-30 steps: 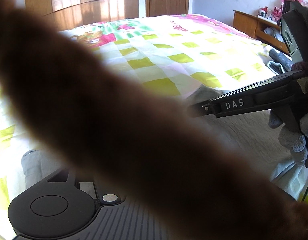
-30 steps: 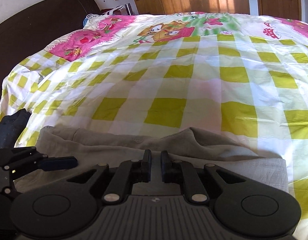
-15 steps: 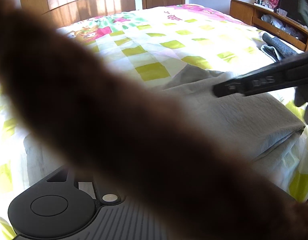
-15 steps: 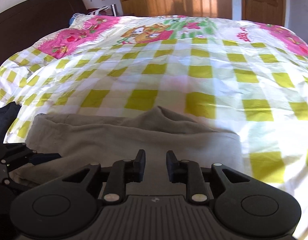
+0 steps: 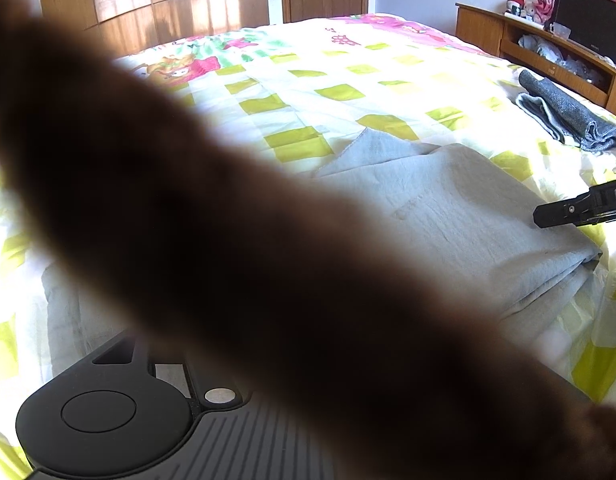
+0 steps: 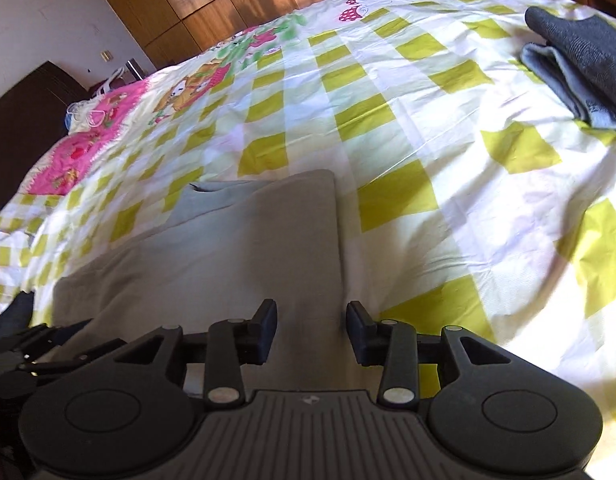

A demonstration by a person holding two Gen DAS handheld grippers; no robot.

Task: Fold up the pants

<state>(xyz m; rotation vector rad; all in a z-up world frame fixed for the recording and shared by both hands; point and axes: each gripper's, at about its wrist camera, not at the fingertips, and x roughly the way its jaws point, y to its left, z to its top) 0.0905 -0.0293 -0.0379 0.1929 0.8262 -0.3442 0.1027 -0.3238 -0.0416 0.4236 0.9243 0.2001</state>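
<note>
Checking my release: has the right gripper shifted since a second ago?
Yes. The right gripper, jaws opening, slid rightward along the grey pants toward their folded edge, nearer the dark folded clothes.

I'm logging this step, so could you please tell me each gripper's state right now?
Left gripper: cannot be told; a blurred brown shape hides its fingers.
Right gripper: opening, empty, over the grey pants.

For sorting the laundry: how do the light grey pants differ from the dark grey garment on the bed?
The pants are pale grey and smooth; the dark garment is charcoal with a lighter grey layer beneath. The pants lie just ahead of the right gripper, whose jaws are opening with nothing between them; the garment lies farther away. Both lie folded on the checked bedspread.
</note>
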